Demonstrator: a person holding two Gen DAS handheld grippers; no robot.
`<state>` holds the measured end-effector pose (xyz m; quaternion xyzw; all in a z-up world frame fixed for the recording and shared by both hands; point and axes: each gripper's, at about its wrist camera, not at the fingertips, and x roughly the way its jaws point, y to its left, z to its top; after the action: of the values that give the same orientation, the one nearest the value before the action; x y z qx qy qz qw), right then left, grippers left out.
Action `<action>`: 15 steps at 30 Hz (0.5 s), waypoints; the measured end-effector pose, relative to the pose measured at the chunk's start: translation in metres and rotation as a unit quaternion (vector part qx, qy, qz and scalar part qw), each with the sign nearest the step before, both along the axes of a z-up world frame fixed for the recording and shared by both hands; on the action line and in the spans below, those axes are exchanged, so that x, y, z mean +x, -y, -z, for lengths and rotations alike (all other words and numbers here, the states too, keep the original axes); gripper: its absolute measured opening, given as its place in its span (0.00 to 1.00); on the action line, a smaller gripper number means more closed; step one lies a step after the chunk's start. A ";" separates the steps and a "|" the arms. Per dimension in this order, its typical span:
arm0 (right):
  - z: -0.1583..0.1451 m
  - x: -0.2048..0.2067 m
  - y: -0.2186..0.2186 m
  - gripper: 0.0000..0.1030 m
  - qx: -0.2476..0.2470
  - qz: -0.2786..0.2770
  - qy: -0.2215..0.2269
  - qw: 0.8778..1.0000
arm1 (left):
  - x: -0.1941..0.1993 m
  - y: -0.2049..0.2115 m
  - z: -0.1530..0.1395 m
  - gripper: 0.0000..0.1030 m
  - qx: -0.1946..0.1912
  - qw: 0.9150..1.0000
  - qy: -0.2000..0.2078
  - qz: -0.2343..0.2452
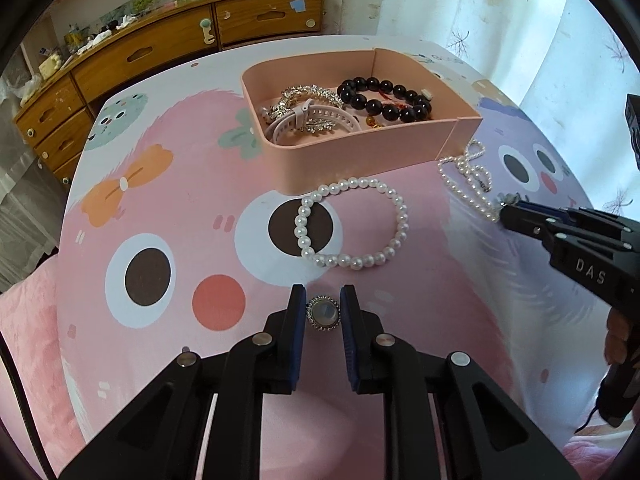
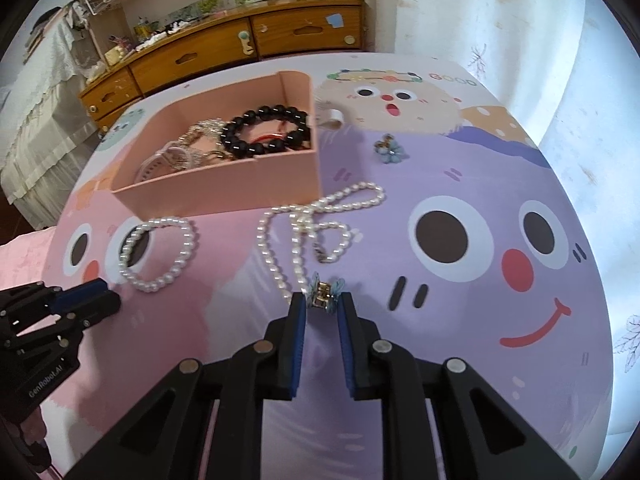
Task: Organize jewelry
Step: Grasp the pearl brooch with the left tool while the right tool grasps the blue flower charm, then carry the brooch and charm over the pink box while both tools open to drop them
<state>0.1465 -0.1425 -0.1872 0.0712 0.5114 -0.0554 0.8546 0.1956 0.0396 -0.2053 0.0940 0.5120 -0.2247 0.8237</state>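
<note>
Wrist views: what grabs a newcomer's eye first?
The pink box at the table's far middle, heaped with a dark bead bracelet. Nearer, a pearl bracelet lies loose on the cartoon cloth. Each gripper grips a piece: left gripper a round ring, right gripper a small blue clip.

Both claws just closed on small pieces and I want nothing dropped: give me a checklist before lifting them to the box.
1. Left claw closed on ring: ok.
2. Right claw closed on blue clip: ok.
3. Clip clear of pearl necklace: cannot tell, strand lies right beside it.
4. Box open: ok.
5. Free room in box: ok, bare floor shows near the front.
6. Pearl bracelet outside ring grip: ok.
</note>
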 end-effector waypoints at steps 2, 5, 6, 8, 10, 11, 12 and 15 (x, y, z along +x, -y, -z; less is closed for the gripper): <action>-0.005 0.001 -0.006 0.15 0.009 -0.008 0.006 1.000 | -0.001 0.000 -0.004 0.15 -0.001 1.000 -0.003 -0.003; -0.013 0.004 -0.012 0.15 0.021 -0.018 0.017 0.999 | 0.001 0.001 -0.015 0.15 -0.009 1.000 -0.009 -0.012; -0.015 0.006 -0.014 0.15 0.024 -0.021 0.020 0.999 | 0.003 0.001 -0.020 0.15 -0.016 1.000 -0.010 -0.016; -0.022 0.011 -0.018 0.15 0.032 -0.027 0.031 0.999 | 0.007 0.001 -0.028 0.15 -0.027 0.999 -0.010 -0.023; -0.029 0.015 -0.020 0.15 0.041 -0.030 0.042 0.998 | 0.013 0.001 -0.036 0.15 -0.038 0.999 -0.010 -0.029; -0.033 0.018 -0.020 0.15 0.045 -0.031 0.048 0.997 | 0.016 0.002 -0.042 0.15 -0.046 0.998 -0.008 -0.033; -0.038 0.021 -0.021 0.15 0.049 -0.032 0.055 0.997 | 0.020 0.003 -0.046 0.15 -0.054 0.998 -0.006 -0.037; -0.051 0.031 -0.022 0.15 0.055 -0.038 0.079 0.995 | 0.027 0.005 -0.058 0.15 -0.078 0.996 0.003 -0.046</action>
<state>0.1777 -0.1204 -0.1361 0.1024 0.4467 0.0114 0.8887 0.2227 0.0342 -0.1474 0.0069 0.4939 -0.2256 0.8397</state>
